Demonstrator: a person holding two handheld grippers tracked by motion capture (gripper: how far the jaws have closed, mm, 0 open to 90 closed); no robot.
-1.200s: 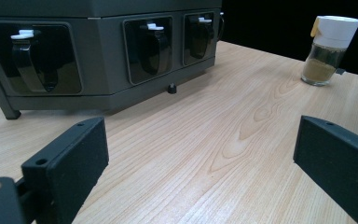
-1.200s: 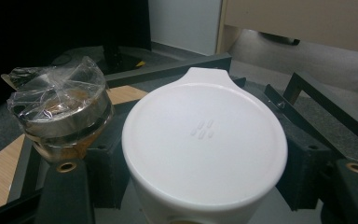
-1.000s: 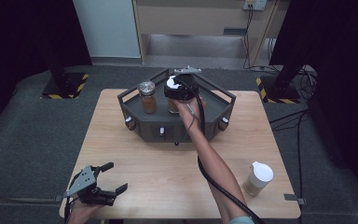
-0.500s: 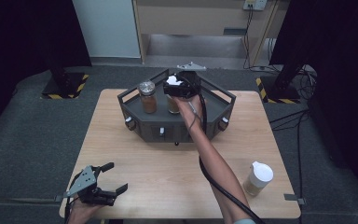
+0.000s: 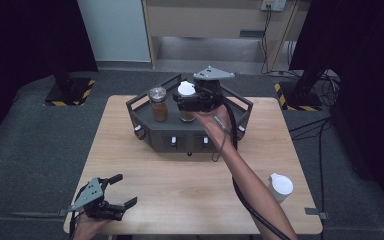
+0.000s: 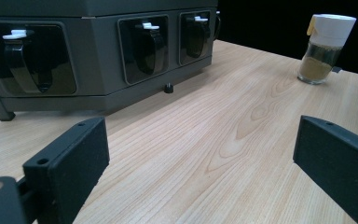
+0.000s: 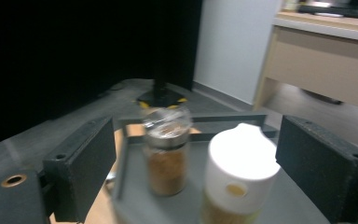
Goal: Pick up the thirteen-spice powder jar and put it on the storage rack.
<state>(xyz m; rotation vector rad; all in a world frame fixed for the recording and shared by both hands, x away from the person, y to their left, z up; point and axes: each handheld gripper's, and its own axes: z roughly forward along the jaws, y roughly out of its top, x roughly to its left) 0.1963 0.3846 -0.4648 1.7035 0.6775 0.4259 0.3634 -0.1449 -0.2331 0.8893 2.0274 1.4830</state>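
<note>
well, on the wooden table (image 5: pixel 190 185) the dark rack (image 5: pixel 242 111) holds a steel-lidded jar (image 5: pixel 158 104) and, just beside it, an upright white-capped jar (image 7: pixel 235 179), long axis vertical. the right gripper (image 5: pixel 196 102) hangs spread around it; closing off-centre could tip it. the left gripper (image 5: pixel 117 192) rests open, empty.

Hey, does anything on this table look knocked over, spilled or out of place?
Nothing spilled or tipped. One white-capped jar stands upright alone near the table's right front corner, apart from the two jars on the dark rack. It's merely separate, not amiss.
</note>
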